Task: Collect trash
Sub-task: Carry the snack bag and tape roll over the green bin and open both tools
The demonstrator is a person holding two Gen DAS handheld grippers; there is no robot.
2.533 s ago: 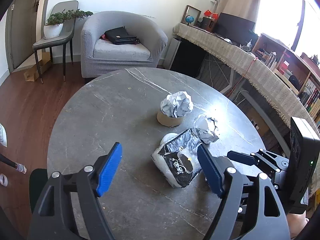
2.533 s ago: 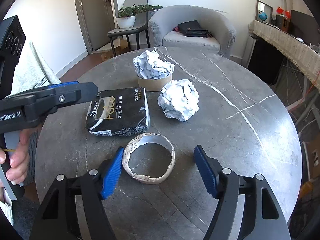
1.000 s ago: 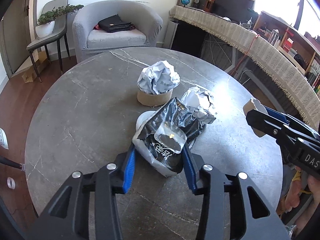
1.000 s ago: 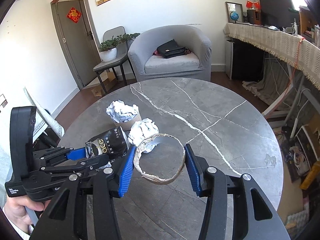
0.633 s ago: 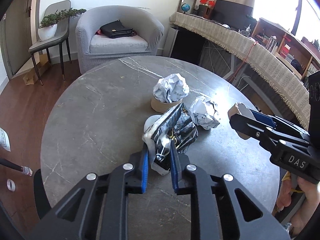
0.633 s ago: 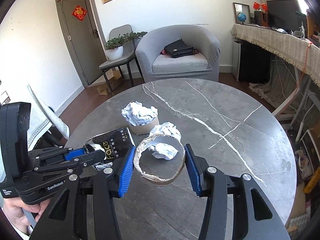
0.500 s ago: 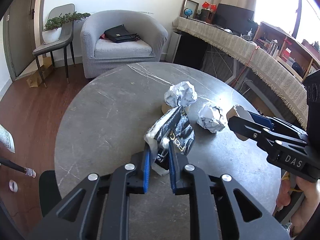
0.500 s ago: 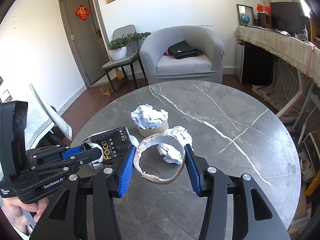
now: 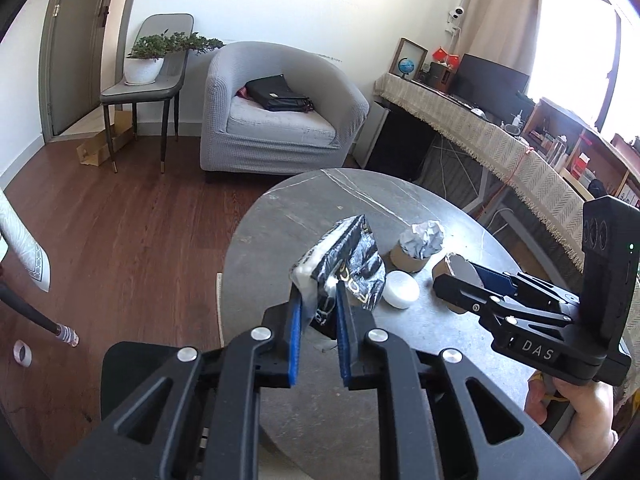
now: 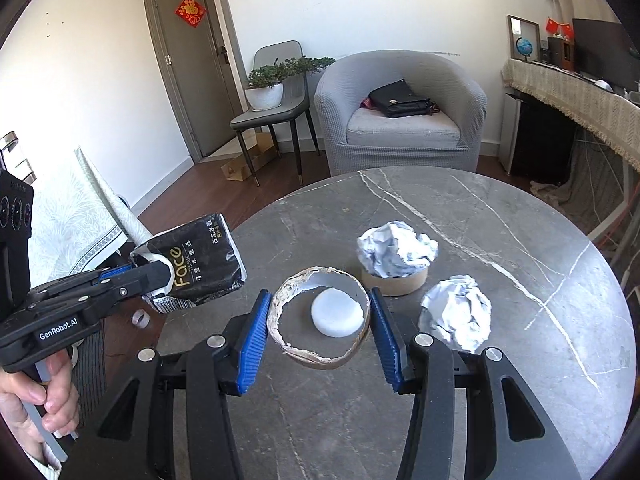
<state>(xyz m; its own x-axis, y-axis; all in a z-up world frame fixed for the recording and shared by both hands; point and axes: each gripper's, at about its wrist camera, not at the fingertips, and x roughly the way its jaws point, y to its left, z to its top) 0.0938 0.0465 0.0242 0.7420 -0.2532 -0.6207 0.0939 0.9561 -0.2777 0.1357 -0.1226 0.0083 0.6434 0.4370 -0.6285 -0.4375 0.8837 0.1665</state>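
Note:
My left gripper (image 9: 318, 304) is shut on a black tissue pack (image 9: 348, 256) and holds it in the air over the table's left edge; the pack also shows in the right wrist view (image 10: 200, 264). My right gripper (image 10: 318, 312) is shut on a torn cardboard ring (image 10: 288, 344), held above the round grey marble table (image 10: 500, 240). On the table lie a white round pad (image 10: 336, 316), a crumpled paper ball (image 10: 394, 248) sitting on a second cardboard ring (image 10: 394, 282), and a loose crumpled paper ball (image 10: 456, 316).
A grey armchair (image 9: 276, 120) with a black bag stands beyond the table. A chair with a potted plant (image 9: 152, 68) is at the back left. A long cloth-covered desk (image 9: 500, 140) runs along the right. Wood floor lies left of the table.
My left gripper has lifted the tissue pack off the table and carried it left, uncovering the white pad. My right gripper has kept hold of the cardboard ring and shifted left.

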